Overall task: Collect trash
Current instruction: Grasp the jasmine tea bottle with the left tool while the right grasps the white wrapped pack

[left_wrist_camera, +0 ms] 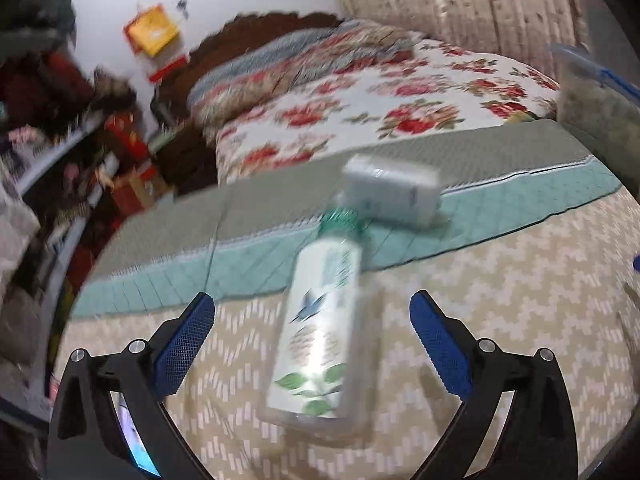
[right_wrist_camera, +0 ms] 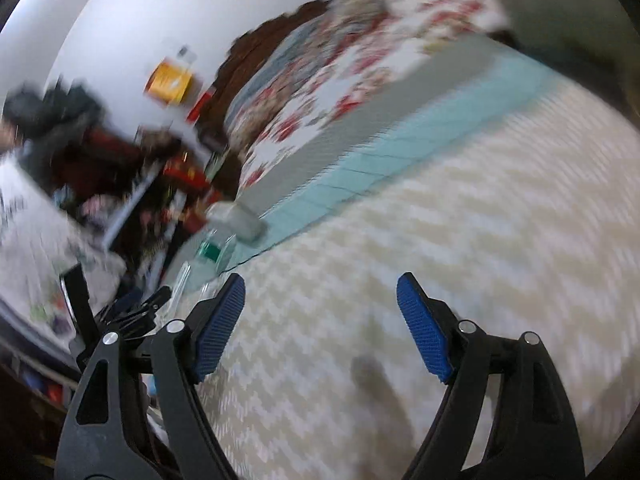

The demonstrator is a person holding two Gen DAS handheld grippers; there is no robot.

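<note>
A clear plastic bottle (left_wrist_camera: 320,328) with a green cap and a white leafy label lies on the beige zigzag bedspread (left_wrist_camera: 500,320), cap pointing away. My left gripper (left_wrist_camera: 312,320) is open, its blue pads on either side of the bottle and apart from it. A small white carton (left_wrist_camera: 394,192) lies just beyond the cap on the teal blanket. My right gripper (right_wrist_camera: 320,320) is open and empty over bare bedspread. In the blurred right wrist view the bottle's green cap (right_wrist_camera: 210,251) and the carton (right_wrist_camera: 240,220) show at left, with the left gripper (right_wrist_camera: 120,312) beside them.
A teal and grey blanket (left_wrist_camera: 280,208) crosses the bed, with a floral quilt (left_wrist_camera: 380,112) behind it. A clear plastic bag (left_wrist_camera: 596,100) sits at the far right. Cluttered shelves (left_wrist_camera: 80,140) stand left of the bed. Curtains (left_wrist_camera: 460,4) hang behind.
</note>
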